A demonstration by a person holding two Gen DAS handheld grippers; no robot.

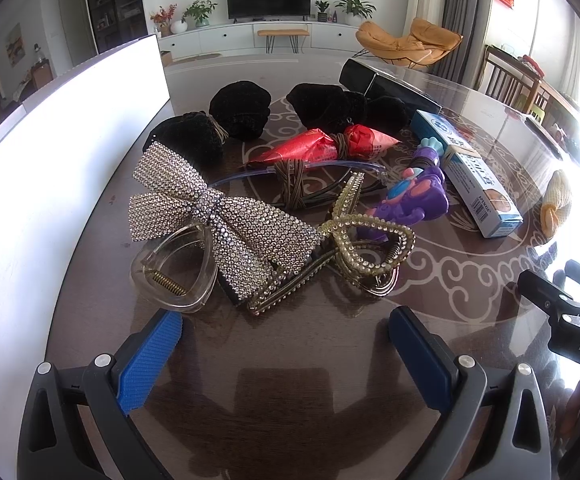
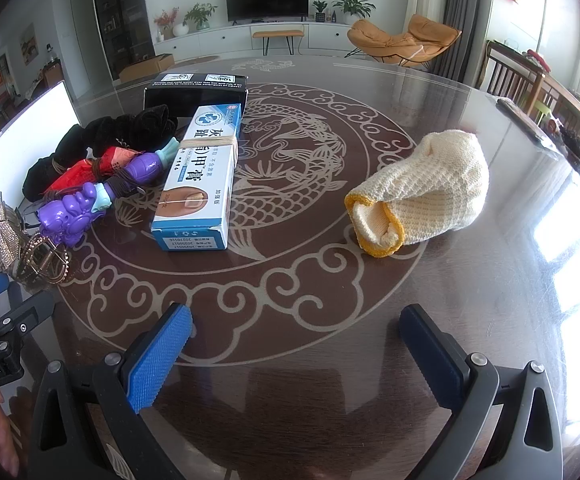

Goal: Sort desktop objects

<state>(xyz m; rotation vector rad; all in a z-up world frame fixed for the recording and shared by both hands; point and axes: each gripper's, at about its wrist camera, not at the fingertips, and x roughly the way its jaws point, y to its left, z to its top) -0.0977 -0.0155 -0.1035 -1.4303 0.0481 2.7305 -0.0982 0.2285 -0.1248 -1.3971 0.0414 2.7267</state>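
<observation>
In the left wrist view my left gripper (image 1: 285, 344) is open and holds nothing, just short of a rhinestone bow clip (image 1: 217, 216), a clear claw clip (image 1: 173, 276) and a gold beaded claw clip (image 1: 366, 240). Behind them lie black velvet scrunchies (image 1: 241, 108), a red wrapped bundle (image 1: 322, 148), a purple toy (image 1: 414, 196) and a blue-white ointment box (image 1: 470, 172). My right gripper (image 2: 296, 340) is open over bare table, with the ointment box (image 2: 201, 176) ahead left and a cream knitted glove with a yellow cuff (image 2: 422, 192) ahead right.
A white box wall (image 1: 49, 160) stands along the left. A black box (image 2: 195, 90) lies behind the ointment box. The dark round table (image 2: 310, 300) has a glossy dragon pattern and open surface in its middle and right. Chairs stand at the far right.
</observation>
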